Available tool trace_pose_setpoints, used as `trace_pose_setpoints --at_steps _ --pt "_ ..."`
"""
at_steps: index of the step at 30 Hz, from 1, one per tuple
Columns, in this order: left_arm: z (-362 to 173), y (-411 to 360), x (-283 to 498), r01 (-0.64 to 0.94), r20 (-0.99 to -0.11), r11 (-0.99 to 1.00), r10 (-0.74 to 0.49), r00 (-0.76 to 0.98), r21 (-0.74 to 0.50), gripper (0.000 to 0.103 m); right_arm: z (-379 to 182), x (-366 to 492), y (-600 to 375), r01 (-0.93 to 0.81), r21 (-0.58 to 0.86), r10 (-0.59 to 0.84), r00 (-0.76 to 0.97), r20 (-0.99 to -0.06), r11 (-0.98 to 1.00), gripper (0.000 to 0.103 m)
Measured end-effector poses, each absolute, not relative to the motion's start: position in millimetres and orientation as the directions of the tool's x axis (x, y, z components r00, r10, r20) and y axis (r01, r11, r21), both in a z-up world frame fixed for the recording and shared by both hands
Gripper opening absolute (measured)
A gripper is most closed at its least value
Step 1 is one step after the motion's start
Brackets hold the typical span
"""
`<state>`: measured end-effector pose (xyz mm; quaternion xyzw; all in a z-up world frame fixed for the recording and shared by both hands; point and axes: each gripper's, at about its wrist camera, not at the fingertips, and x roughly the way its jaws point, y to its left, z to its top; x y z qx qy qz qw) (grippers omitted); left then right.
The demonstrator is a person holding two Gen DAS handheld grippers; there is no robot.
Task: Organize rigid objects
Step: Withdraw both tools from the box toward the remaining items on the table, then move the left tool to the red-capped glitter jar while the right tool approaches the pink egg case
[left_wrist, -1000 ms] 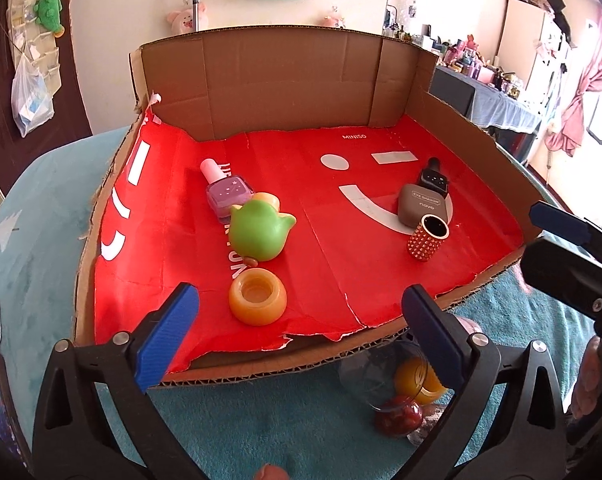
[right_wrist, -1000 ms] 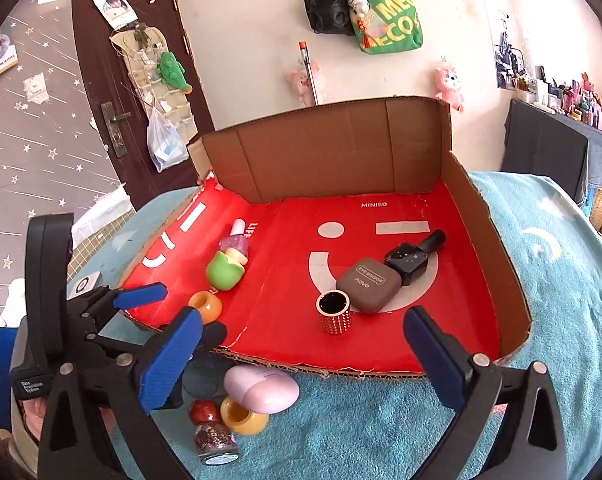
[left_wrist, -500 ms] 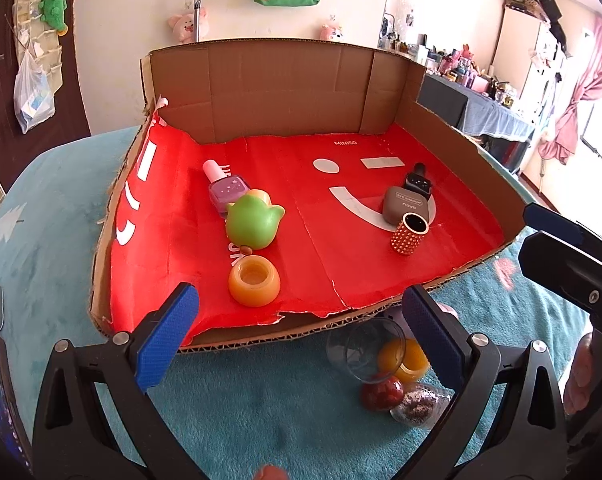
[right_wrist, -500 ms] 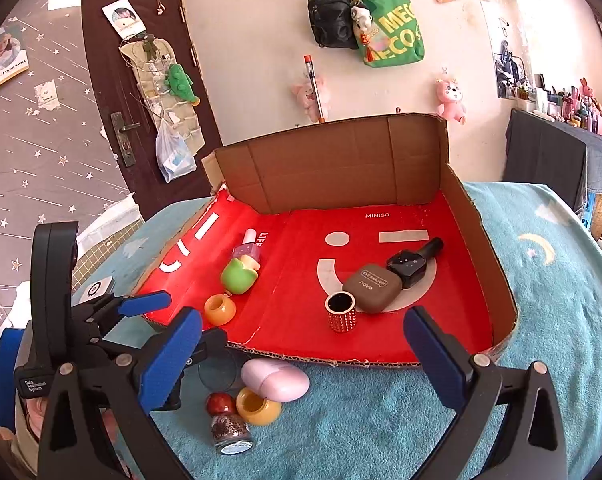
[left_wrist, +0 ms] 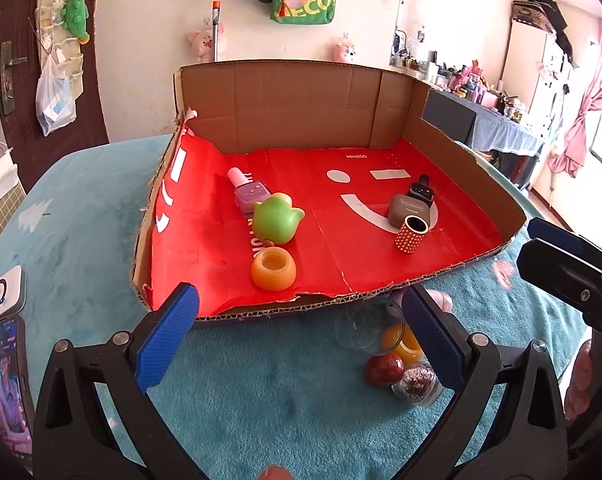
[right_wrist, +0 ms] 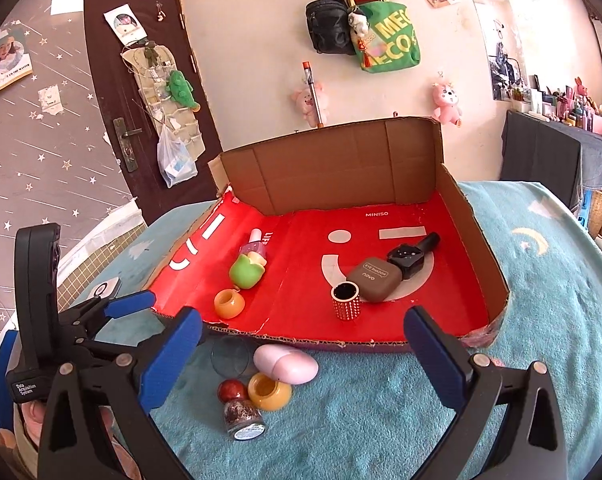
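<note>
L gripper (left_wrist: 297,336): I hold it wide open, empty, lower center.
R gripper (right_wrist: 301,354): wide open, empty.
Box (right_wrist: 329,168): center frame.
Pink case (right_wrist: 285,364): lower center, on blanket w/ small jars.

"MINISO" is printed in white on the red lining (right_wrist: 301,288) of the cardboard box. The brown case (right_wrist: 375,279) reads "EYE SHADOW" and "NOVO". The green bag (right_wrist: 391,42) on the wall shows "MEC" over "ECO", partly hidden. A label (right_wrist: 25,388) on the left hand-held gripper (right_wrist: 141,316) reads "Data Acquisition System".
</note>
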<state>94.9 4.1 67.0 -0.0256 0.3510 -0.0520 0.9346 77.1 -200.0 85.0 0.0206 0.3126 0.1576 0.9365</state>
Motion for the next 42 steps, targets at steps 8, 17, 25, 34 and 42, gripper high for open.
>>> trace_pose_setpoints --at_steps 8,17,25,34,42 --pt "63 6 83 0.071 -0.654 0.993 -0.113 0.748 -0.09 0.103 84 65 -198 -0.283 0.134 0.307 0.755 -0.579 0.95 0.103" --pt "63 3 69 0.064 -0.644 0.995 -0.094 0.759 -0.07 0.103 81 52 -198 -0.275 0.11 0.286 0.763 -0.58 0.955 0.103" --pt "57 1 58 0.079 -0.651 0.994 -0.106 0.751 -0.07 0.103 75 45 -203 -0.248 0.121 0.27 0.759 -0.592 0.961 0.103" --pt "45 -3 51 0.112 -0.683 0.99 -0.139 0.717 -0.084 0.103 64 41 -206 -0.236 0.133 0.266 0.741 -0.617 0.963 0.103" --pt "36 -10 47 0.15 -0.704 0.985 -0.17 0.69 -0.091 0.103 55 41 -207 -0.221 0.124 0.248 0.729 -0.638 0.967 0.097"
